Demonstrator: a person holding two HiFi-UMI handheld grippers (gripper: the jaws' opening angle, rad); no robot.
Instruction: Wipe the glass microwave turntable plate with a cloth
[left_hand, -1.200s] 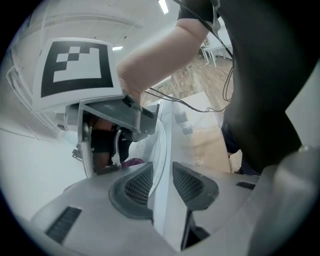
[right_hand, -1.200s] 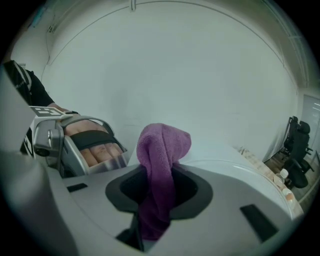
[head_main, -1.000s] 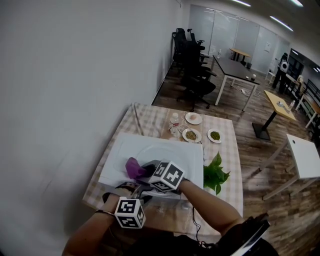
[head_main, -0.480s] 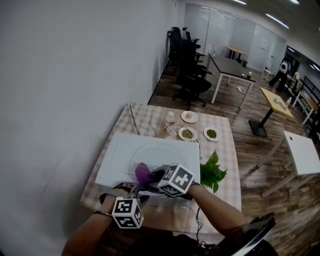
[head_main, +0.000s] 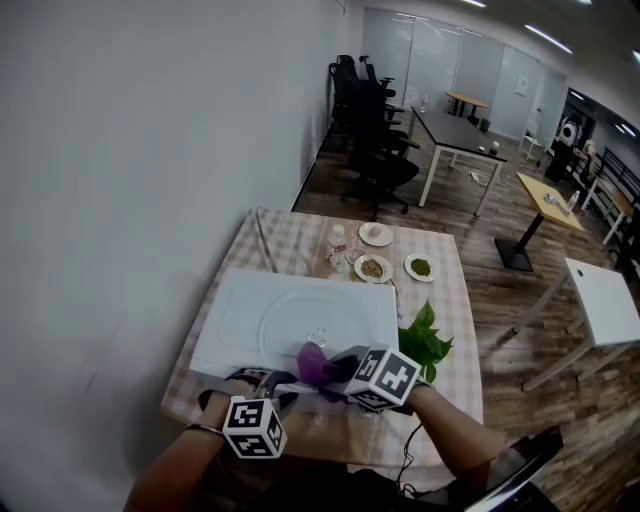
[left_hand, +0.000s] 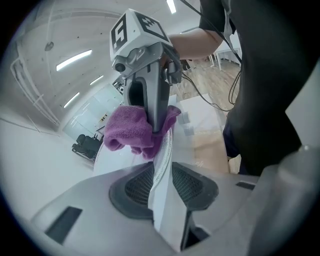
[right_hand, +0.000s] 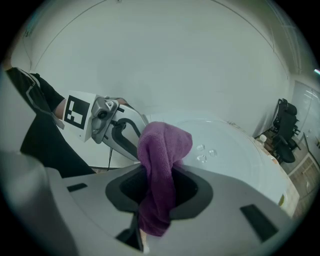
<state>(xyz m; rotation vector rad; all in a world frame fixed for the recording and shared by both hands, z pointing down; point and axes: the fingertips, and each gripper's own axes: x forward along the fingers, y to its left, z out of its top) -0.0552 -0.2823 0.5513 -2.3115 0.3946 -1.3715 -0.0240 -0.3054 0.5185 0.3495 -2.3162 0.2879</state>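
The checked table (head_main: 450, 330) carries a white board (head_main: 225, 320), and the glass plate (head_main: 300, 318) lies on it with its near edge toward me. My left gripper (left_hand: 162, 186) is clamped on that near rim, both pads pressing the glass. I judge this keeps the plate from sliding under the rubbing. My right gripper (right_hand: 159, 189) is closed tight on a purple cloth (right_hand: 164, 145). The cloth bunches out in front so the wad meets the glass close beside my left gripper. I can read no brand or words, only black-and-white squares on the cubes (head_main: 253, 428).
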